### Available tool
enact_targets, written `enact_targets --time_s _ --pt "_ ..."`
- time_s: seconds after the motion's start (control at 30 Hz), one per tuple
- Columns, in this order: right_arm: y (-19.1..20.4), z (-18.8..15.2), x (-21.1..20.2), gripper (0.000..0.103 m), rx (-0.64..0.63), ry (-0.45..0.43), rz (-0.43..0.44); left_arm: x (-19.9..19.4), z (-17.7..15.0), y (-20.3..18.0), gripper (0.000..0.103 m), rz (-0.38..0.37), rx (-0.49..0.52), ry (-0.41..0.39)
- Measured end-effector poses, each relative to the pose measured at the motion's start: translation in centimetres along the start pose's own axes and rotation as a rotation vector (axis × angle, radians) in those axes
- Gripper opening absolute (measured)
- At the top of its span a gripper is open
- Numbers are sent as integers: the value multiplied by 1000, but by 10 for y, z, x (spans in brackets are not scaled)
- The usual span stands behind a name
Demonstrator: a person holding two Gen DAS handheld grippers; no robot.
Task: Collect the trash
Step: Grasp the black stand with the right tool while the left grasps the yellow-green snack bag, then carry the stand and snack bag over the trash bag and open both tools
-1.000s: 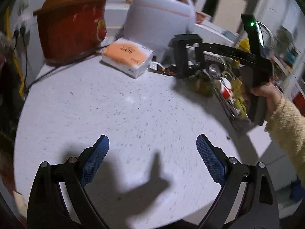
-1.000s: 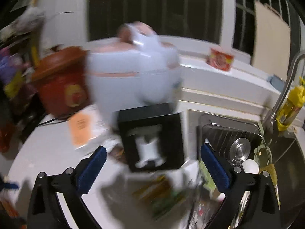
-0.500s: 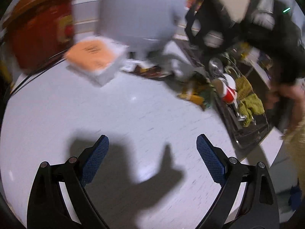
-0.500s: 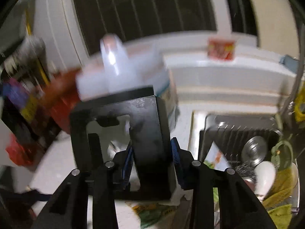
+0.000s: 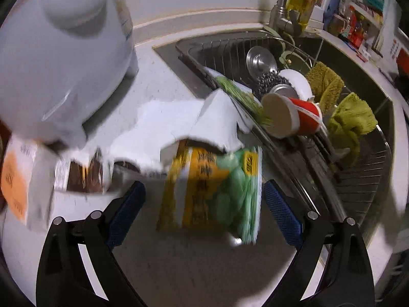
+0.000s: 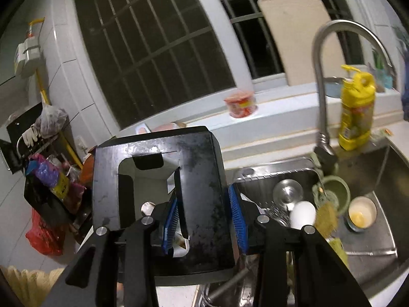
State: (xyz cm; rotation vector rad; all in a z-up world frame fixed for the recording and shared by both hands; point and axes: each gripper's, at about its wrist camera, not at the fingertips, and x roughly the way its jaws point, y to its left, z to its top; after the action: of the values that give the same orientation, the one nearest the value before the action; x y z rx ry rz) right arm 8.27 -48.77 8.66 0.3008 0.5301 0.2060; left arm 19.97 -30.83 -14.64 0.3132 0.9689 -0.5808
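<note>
The left gripper (image 5: 203,202) has its jaws wide open over a yellow-green wrapper (image 5: 214,189) lying on the tabletop (image 5: 163,89) at the edge beside the sink rack (image 5: 358,179), while the right gripper (image 6: 203,221) jaws are clamped on a black box (image 6: 202,184).

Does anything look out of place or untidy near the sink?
Yes. A yellow-green snack wrapper and torn white paper lie loose on the counter before the open left gripper. A red paper cup lies tipped in the dish rack.
</note>
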Motion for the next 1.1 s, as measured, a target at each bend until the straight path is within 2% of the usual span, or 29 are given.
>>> enact_targets --time_s 0.07,0.13,0.2,0.23,0.3,0.4,0.6,0.77,0.83,0.93,1.0,1.1 --pt "-6 -6 -3 38 19 4 -8 1 1 0 86 3 2 -17" --pt "-11 -8 -2 38 41 8 -4 -5 -1 2 59 9 -5 -53" --pt "-12 -8 0 39 53 13 -4 -10 -2 9 45 -19 -41 -68" --pt "-12 -10 2 39 57 16 -4 -12 -2 12 42 -38 -62 -67" --pt "-8 -12 8 39 65 26 9 -18 -4 16 41 -26 -80 -67" --pt "5 -15 15 39 57 33 28 -35 -13 24 41 -49 -115 -87" --pt "44 -22 25 39 24 55 84 -95 -44 42 41 -72 -160 -161" --pt "104 -41 17 39 -48 93 187 -172 -110 64 41 -76 -209 -220" --pt "132 -57 10 39 -90 124 243 -206 -156 74 41 -66 -237 -218" --pt "177 -92 3 39 -152 209 322 -236 -218 89 41 -50 -291 -170" --pt "205 -122 3 39 -191 285 358 -250 -273 100 41 -23 -350 -106" --pt "247 -190 12 39 -216 450 411 -255 -340 111 41 -25 -435 -15"
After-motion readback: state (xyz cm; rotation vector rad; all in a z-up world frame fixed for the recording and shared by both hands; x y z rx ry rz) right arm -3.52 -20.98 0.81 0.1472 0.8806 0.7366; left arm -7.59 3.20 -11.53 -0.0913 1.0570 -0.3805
